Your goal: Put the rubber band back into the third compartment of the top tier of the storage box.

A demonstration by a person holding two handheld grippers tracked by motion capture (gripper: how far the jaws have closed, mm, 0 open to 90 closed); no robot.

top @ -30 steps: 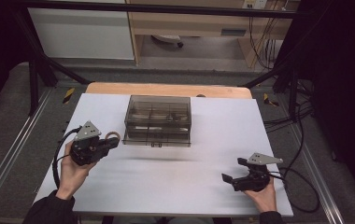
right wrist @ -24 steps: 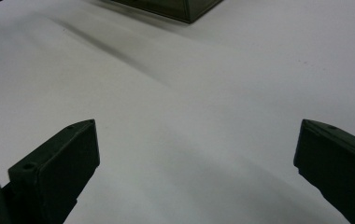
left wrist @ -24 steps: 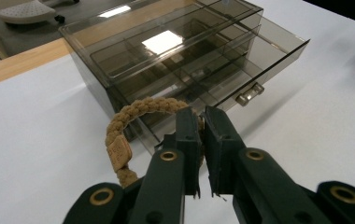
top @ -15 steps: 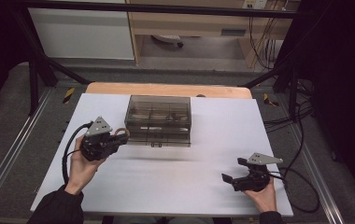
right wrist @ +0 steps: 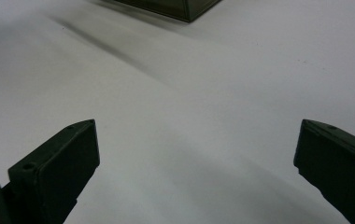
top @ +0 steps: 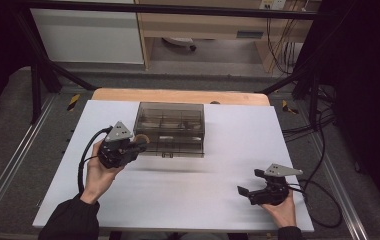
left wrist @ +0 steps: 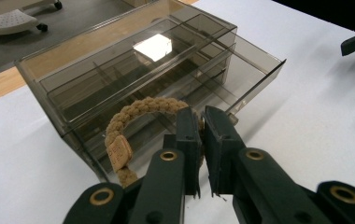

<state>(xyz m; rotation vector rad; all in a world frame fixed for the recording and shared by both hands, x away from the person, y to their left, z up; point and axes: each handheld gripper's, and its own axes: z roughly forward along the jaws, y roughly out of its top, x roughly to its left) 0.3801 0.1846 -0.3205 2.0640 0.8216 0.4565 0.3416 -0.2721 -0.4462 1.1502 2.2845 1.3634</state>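
Note:
A smoky clear plastic organizer box (top: 170, 129) with drawers and dividers stands at the back middle of the white table (top: 178, 200). My left gripper (top: 139, 143) is at the box's front left corner, shut on a tan braided bracelet (left wrist: 136, 123) with a small square tag. In the left gripper view (left wrist: 202, 142) the bracelet loop hangs before the box (left wrist: 138, 79), whose lower drawer sticks out a little. My right gripper (top: 245, 191) rests near the front right of the table, jaws wide open with nothing between them (right wrist: 196, 149).
A wooden board edge (top: 178, 95) shows behind the white table. Black cables (top: 303, 125) hang off the right side. A black frame (top: 38, 75) and grey floor surround the table. A corner of the box (right wrist: 175, 9) lies far ahead in the right gripper view.
My left gripper has moved right and away from the person, carrying the bracelet up to the box's front left corner. The right gripper has stayed put.

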